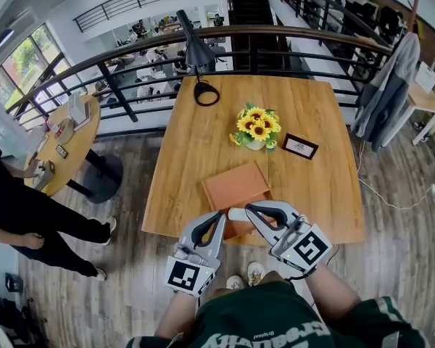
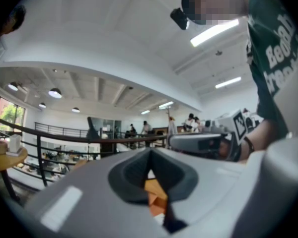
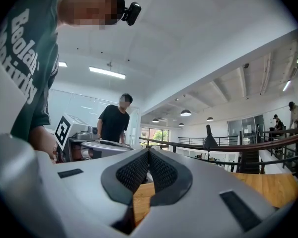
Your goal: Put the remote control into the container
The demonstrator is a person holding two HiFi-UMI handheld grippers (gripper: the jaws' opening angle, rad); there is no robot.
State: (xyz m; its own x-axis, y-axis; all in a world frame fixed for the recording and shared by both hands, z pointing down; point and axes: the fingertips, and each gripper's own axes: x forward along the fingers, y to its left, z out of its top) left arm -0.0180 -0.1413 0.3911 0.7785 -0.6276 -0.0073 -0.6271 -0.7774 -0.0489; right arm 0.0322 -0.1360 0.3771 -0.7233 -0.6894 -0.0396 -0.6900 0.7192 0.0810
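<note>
Since our left gripper [image 1: 220, 216] and right gripper [image 1: 249, 208] are both pinched closed on nothing, with the white remote control [image 1: 236, 214] lying between their tips at the near edge of the container [image 1: 235, 183], we judge a push could knock it off the table [image 1: 326, 158].

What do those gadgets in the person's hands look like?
Both the left gripper and right gripper are light grey shells with two curved jaws lined with black textured pads. Each carries a white cube printed with black square markers. The person wears a dark green short-sleeved T-shirt with pale lettering.
</note>
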